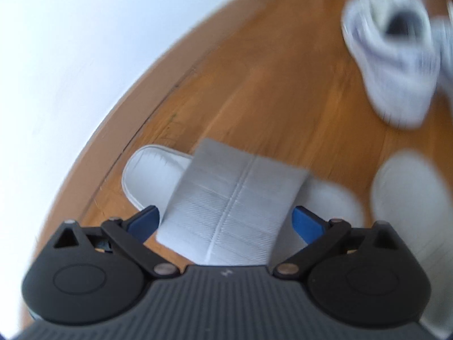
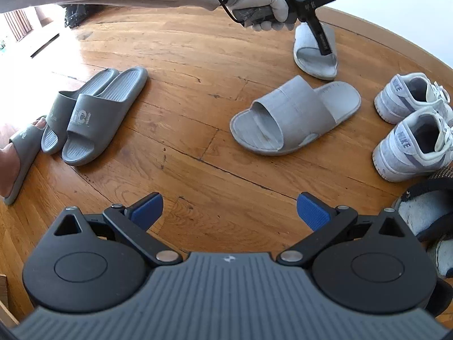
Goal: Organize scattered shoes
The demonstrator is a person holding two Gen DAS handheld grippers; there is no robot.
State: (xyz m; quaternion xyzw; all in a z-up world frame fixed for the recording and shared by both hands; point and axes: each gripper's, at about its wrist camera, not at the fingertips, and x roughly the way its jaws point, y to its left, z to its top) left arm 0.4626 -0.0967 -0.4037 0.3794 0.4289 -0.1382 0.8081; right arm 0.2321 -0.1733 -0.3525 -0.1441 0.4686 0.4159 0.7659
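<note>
Overhead, the left gripper (image 1: 225, 216) straddles the strap of a light grey slide (image 1: 226, 198) on the wooden floor (image 1: 254, 85), its blue fingers (image 1: 307, 222) spread at either side of the strap; whether they touch it cannot be told. A gloved hand (image 2: 254, 2) holds that tool at far right, near the wall. Its matching slide (image 2: 294, 113) lies just beside, nearer the middle. White sneakers (image 2: 410, 130) stand paired at right; dark grey slides (image 2: 93, 113) sit together at left. Nearer, the right gripper (image 2: 229, 209) hovers spread wide over bare boards, holding nothing.
</note>
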